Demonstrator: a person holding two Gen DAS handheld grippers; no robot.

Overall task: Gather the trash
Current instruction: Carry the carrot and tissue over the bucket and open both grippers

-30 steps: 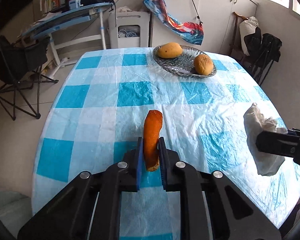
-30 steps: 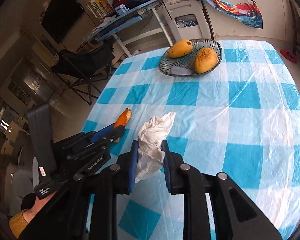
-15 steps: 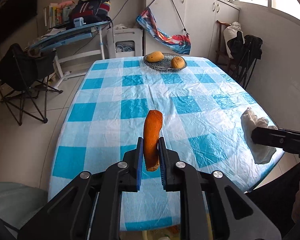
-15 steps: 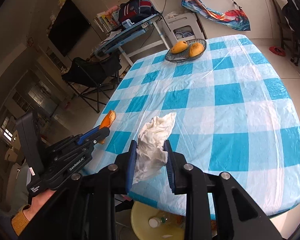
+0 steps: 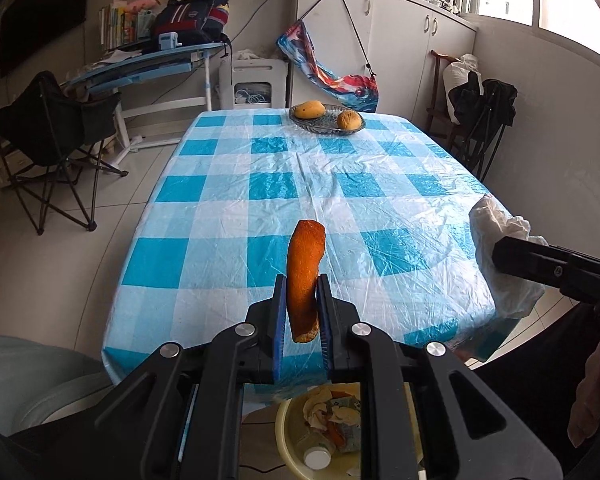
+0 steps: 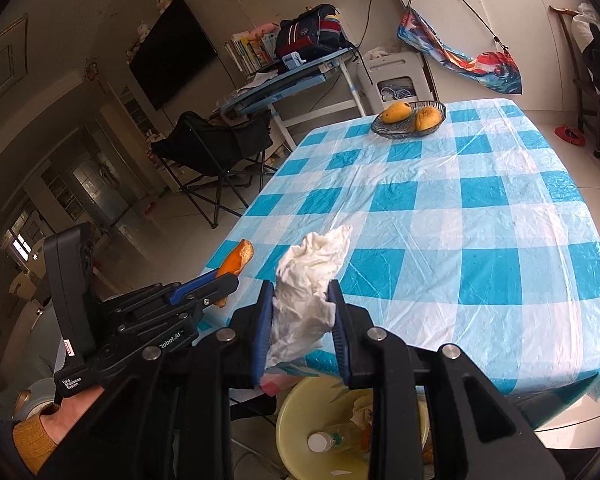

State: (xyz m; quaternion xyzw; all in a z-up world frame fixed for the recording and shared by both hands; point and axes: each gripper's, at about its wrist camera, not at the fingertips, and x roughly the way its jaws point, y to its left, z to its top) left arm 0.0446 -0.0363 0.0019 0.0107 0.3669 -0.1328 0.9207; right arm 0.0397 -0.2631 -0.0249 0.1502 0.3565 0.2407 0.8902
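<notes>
Both grippers were clamped: the left gripper (image 5: pixel 302 312) on an orange peel (image 5: pixel 305 276), the right gripper (image 6: pixel 300 320) on a crumpled tissue (image 6: pixel 310 280). Below them sat a yellow bin (image 6: pixel 300 412).

Left gripper (image 6: pixel 220 286) body reads "Robot.AI" and "Data Acquisition System".

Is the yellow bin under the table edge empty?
No: in the left wrist view the yellow bin already holds crumpled paper, orange peel scraps and a capped plastic bottle.

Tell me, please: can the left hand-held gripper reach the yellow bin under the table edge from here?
Probably yes. The left hand-held gripper, shut on the orange peel, is above the yellow bin, with nothing between.
</notes>
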